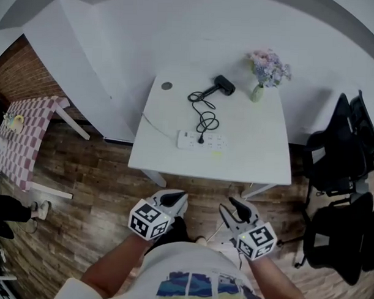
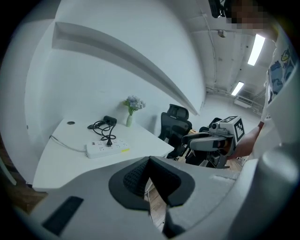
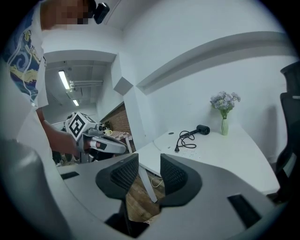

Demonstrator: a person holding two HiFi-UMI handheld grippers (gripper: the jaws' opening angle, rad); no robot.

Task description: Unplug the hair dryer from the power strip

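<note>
A black hair dryer (image 1: 224, 85) lies at the back of the white table (image 1: 260, 160). Its coiled black cord runs forward to a plug (image 1: 201, 139) seated in the white power strip (image 1: 201, 141) near the table's front. Both grippers hang well short of the table, over the wooden floor. My left gripper (image 1: 178, 196) has its tips together and holds nothing. My right gripper (image 1: 231, 205) stands slightly open and empty. The left gripper view shows the dryer (image 2: 110, 120), the strip (image 2: 106, 148) and the right gripper (image 2: 213, 140). The right gripper view shows the dryer (image 3: 203, 129) beyond its own pads (image 3: 176, 176).
A vase of pale flowers (image 1: 263, 72) stands at the table's back right corner. Black office chairs (image 1: 340, 157) crowd the right side. A checkered table (image 1: 25, 140) sits at the left, with a person's shoe (image 1: 38, 206) near it. The strip's white cable (image 1: 152, 123) runs off the table's left edge.
</note>
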